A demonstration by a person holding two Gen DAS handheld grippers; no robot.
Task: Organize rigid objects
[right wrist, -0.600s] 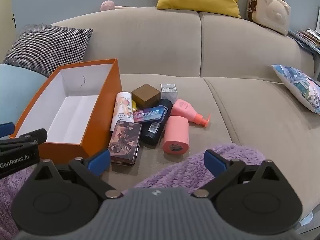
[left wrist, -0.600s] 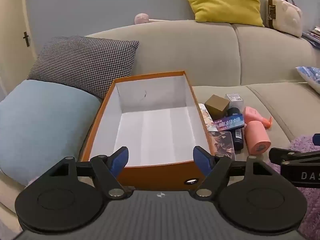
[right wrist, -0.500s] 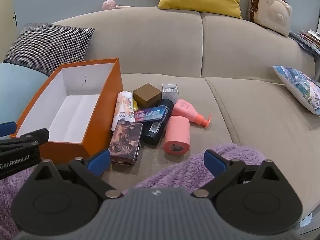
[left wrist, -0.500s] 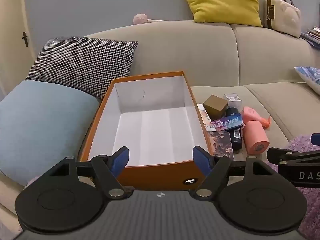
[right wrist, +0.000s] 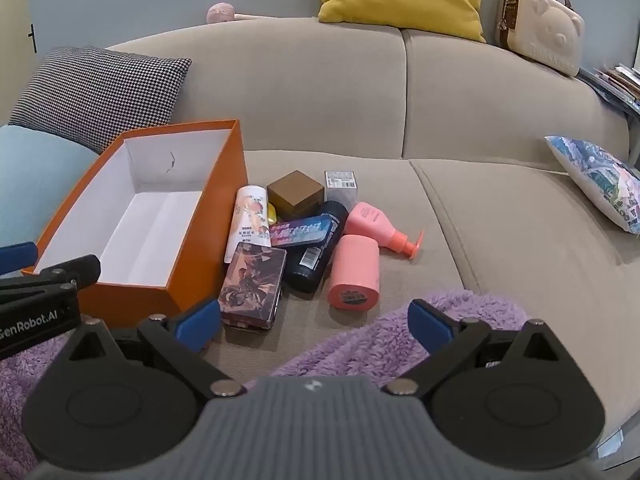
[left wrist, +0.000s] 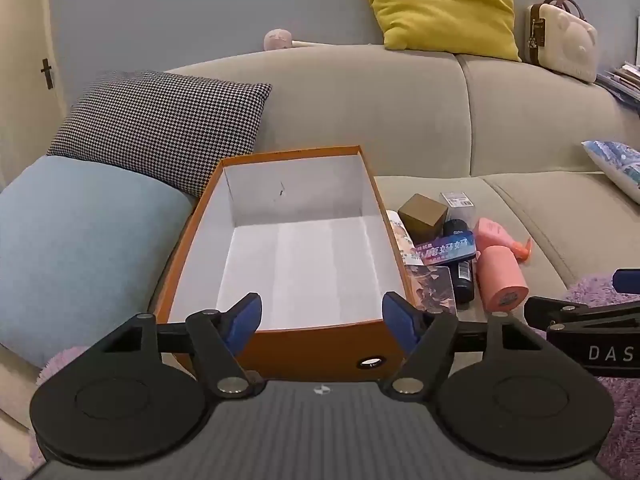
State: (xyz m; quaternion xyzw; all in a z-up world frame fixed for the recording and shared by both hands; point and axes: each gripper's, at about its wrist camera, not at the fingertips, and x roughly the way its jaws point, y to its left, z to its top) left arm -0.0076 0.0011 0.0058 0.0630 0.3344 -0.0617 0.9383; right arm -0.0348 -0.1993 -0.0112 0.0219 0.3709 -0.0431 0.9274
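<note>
Beside the orange box [right wrist: 208, 216], both grippers' fingers spread empty, the left gripper [right wrist: 24, 280] stamped "GenRobot.AI".

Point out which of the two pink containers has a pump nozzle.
The pink pump bottle lying farther back; the pink cylinder nearer the camera has only a flat end.

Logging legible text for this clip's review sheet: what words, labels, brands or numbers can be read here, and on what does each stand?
"DAS": right gripper, on its body at the left wrist view's right edge; cut off.
"enRobot.AI": left gripper, on its body in the right wrist view; first letter cut off.
Blue packet: large characters, too blurred to read.
Dark bottle: barcode only, digits unreadable.
White tube and clear box: print too small.
</note>
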